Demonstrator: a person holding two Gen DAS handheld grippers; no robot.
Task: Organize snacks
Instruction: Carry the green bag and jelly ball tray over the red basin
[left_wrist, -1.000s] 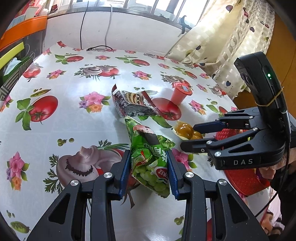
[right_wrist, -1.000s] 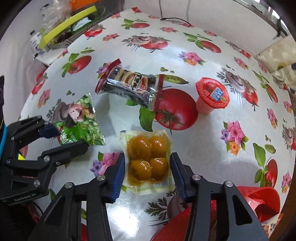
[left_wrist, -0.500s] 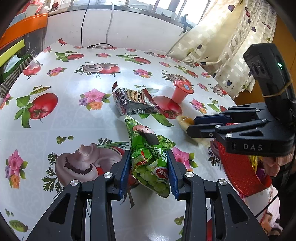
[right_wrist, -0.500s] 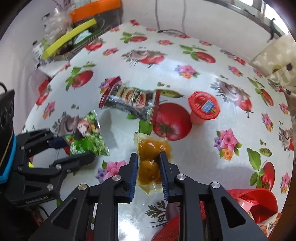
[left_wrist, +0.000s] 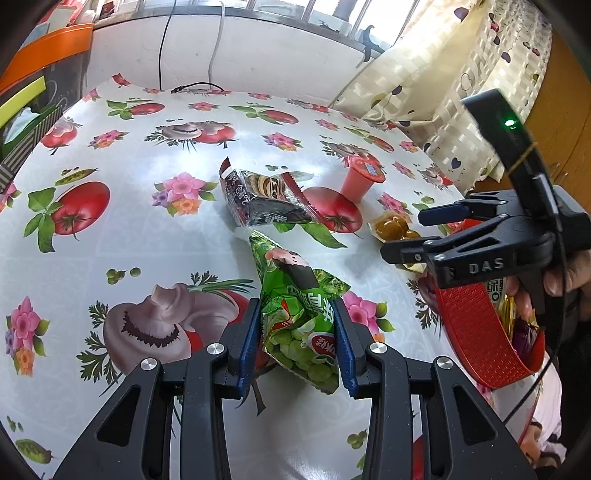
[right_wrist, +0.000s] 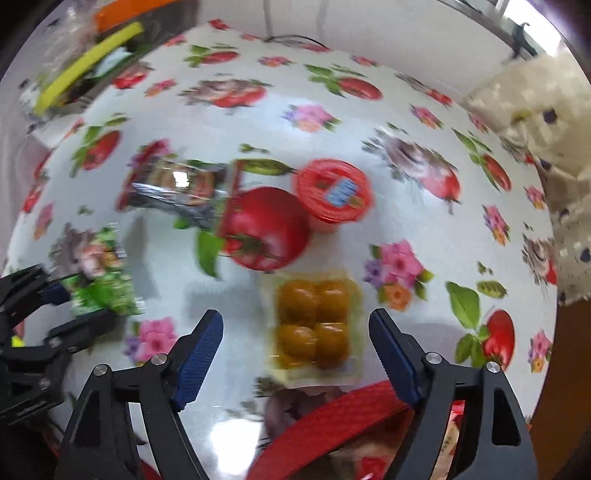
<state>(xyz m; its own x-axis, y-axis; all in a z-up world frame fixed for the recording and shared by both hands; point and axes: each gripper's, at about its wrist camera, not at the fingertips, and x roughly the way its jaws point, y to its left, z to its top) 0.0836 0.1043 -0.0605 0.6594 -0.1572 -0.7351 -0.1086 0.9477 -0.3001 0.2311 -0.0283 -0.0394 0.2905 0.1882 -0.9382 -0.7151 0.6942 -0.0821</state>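
Well, the sorting is only partly done: the red basket at four o'clock on the tabletop already holds a few wrapped snacks, though I can't make out which. Four items wait outside it. The left hand-held gripper squeezes the green pea bag at six o'clock, half closed on it. The right hand-held gripper is opening wide, the yellow ball pack lying flat between its jaws, untouched, just beside the basket rim. The dark biscuit pack sits near centre, the red jelly cup at one o'clock.
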